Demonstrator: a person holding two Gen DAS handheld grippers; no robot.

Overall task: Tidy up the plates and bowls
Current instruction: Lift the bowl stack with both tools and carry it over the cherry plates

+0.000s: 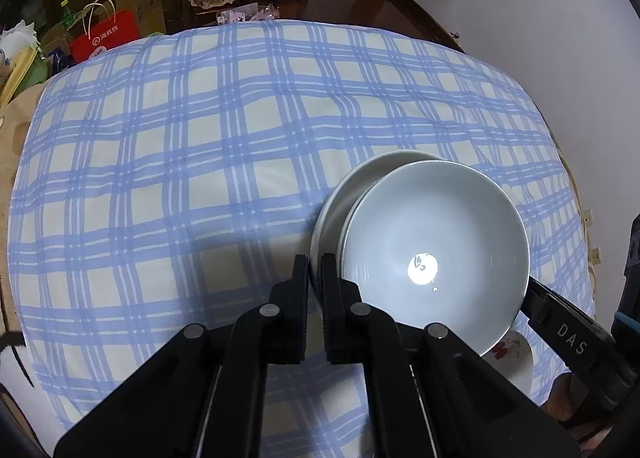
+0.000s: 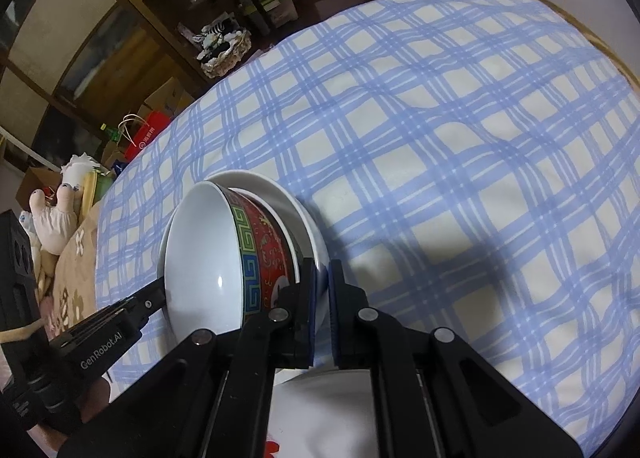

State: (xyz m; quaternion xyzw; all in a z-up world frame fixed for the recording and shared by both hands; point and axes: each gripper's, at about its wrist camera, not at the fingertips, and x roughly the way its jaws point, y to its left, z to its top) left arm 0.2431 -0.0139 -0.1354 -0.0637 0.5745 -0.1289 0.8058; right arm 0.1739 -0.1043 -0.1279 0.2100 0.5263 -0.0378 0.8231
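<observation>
Behind the red-banded bowl (image 2: 262,254), a half-hidden white plate (image 2: 296,209).

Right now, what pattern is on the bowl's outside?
Red with a green-blue key-fret band on the bowl; right wrist view.

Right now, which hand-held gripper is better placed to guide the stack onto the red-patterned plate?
Probably the right hand-held gripper: the red-patterned plate lies just below it. The left hand-held gripper pinches the white plate's opposite rim, farther away.

A blue-checked cloth (image 1: 200,157) covers the table, seemingly bearing a white plate (image 1: 344,193).
</observation>
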